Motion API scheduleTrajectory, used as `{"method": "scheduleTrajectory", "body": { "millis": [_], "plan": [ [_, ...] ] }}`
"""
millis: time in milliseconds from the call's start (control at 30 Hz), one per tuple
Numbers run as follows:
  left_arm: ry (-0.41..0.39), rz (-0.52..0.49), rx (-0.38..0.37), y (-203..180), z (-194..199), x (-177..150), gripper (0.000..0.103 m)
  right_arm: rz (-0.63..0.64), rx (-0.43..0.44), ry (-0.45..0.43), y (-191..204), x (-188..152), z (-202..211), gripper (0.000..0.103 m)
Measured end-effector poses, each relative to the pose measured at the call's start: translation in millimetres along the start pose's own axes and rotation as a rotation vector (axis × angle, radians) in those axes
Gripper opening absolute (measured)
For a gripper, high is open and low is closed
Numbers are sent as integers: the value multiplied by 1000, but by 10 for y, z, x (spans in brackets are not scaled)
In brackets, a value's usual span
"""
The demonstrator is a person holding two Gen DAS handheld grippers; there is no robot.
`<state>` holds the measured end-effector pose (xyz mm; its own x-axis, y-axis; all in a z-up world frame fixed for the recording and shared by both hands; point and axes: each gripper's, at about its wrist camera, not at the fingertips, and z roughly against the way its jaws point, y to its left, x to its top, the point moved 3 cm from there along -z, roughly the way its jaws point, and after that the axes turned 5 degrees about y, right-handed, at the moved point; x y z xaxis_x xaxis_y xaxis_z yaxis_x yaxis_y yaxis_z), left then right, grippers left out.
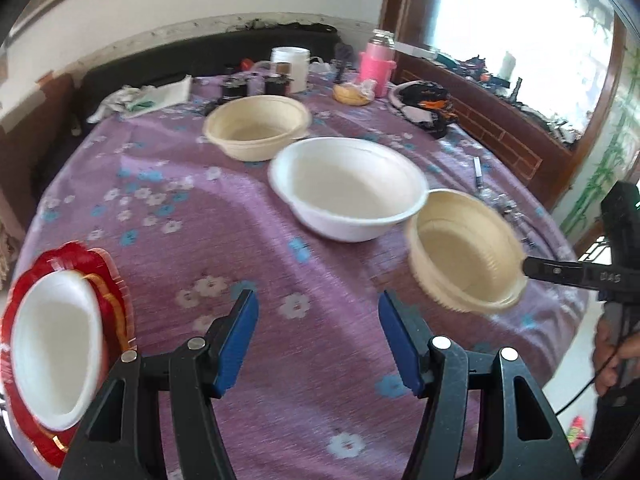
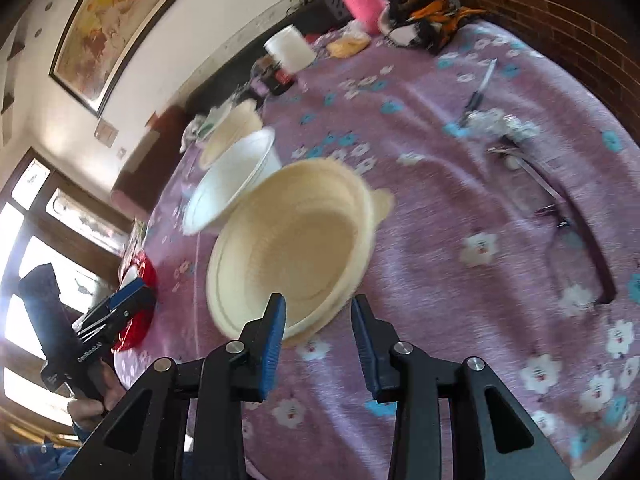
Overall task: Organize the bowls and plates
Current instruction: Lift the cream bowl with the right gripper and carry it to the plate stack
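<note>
A cream bowl (image 1: 464, 252) is tilted, blurred and off the purple flowered tablecloth (image 1: 192, 216); it also shows in the right wrist view (image 2: 292, 252). My right gripper (image 2: 318, 320) is open, its jaws wide apart, with the bowl's near rim just ahead of its fingertips; in the left wrist view one finger (image 1: 560, 270) meets the rim. A white bowl (image 1: 348, 188) and a second cream bowl (image 1: 258, 126) stand behind. Another white bowl (image 1: 56, 352) sits on red plates (image 1: 112, 280) at the left. My left gripper (image 1: 318, 312) is open and empty.
At the table's far edge stand a white jar (image 1: 290, 66), a pink bottle (image 1: 376, 60), dark small jars (image 1: 276, 84), a cloth (image 1: 148, 96) and a dark bundle (image 1: 428, 108). A pen (image 2: 480, 88) and glasses (image 2: 560, 212) lie at the right.
</note>
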<state>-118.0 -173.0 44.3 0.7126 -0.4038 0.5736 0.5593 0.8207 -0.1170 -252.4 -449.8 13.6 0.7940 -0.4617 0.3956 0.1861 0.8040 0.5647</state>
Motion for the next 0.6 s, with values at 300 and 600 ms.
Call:
{"method": "scheduleTrajectory", "body": {
  "millis": [300, 600],
  "plan": [
    [56, -27, -114, -356, -273, 232, 55, -62, 48, -82, -297, 138, 82, 37],
    [134, -61, -147, -600, -657, 299, 26, -40, 74, -80, -275, 180, 5, 33]
  ]
}}
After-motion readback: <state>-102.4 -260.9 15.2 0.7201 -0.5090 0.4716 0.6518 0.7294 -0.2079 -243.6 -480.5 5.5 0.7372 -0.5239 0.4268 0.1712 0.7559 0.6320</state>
